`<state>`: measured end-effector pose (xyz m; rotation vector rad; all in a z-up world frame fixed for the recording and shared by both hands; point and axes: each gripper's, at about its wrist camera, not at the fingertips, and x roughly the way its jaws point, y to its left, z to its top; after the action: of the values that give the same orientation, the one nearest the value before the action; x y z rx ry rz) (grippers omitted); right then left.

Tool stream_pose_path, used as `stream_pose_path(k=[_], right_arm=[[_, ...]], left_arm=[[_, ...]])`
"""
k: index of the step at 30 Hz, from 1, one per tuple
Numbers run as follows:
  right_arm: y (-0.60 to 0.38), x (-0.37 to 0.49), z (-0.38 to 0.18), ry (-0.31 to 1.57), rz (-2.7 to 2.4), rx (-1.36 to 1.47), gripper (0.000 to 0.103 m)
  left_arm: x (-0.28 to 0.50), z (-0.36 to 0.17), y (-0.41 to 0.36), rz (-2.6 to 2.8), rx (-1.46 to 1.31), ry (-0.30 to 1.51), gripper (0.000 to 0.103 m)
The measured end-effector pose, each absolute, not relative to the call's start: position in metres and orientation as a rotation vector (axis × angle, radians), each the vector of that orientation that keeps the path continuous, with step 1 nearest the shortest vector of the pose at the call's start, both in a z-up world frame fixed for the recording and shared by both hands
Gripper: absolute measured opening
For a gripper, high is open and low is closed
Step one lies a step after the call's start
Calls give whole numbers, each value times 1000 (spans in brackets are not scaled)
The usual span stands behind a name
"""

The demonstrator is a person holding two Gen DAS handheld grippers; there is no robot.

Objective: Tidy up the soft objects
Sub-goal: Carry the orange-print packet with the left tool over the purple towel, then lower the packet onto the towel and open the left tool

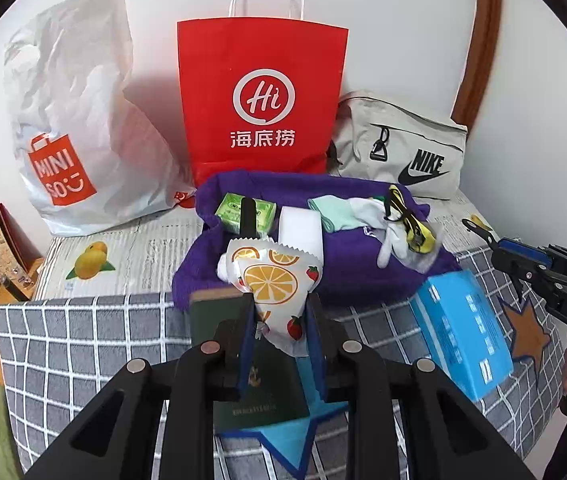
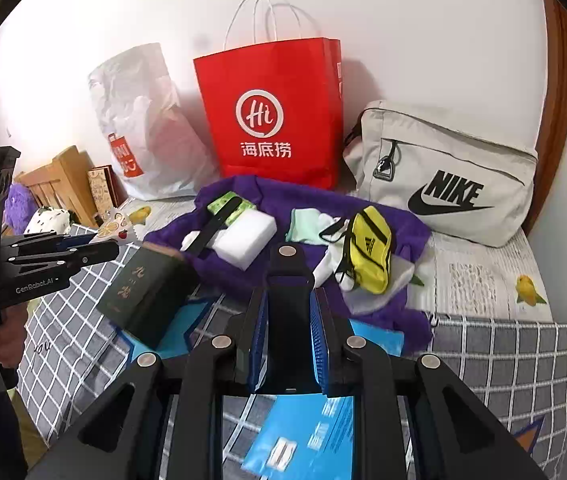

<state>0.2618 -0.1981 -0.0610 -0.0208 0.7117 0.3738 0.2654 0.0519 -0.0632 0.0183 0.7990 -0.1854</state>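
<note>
the left gripper (image 1: 279, 320) pinches the fruit-print packet (image 1: 271, 280); the right gripper (image 2: 289, 344) squeezes a black box (image 2: 287, 312). keep both squeezes snug (packets slip) and carry toward the red bag (image 1: 261, 100) straight ahead of the jaws.

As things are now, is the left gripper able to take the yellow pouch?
Probably not yet. The left gripper is shut on the fruit-print packet, so it is occupied. The yellow pouch itself lies uncovered on top of the pile on the purple cloth.
</note>
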Motion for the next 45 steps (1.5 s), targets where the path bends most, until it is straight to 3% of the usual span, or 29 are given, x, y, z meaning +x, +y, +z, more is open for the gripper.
stream_pose_path(k=[19,38,45], right_arm=[[-164,373,-90,809,420,-24,22],[-137,417,-141,971,355,-136,22],[-136,426,-158,1021,343,-131,22]], left_arm=[[371,-94,30,-206,-10,915,23],[421,-132,24,-232,-18,1038,24],[428,-142,19,-234,2,1064,29]])
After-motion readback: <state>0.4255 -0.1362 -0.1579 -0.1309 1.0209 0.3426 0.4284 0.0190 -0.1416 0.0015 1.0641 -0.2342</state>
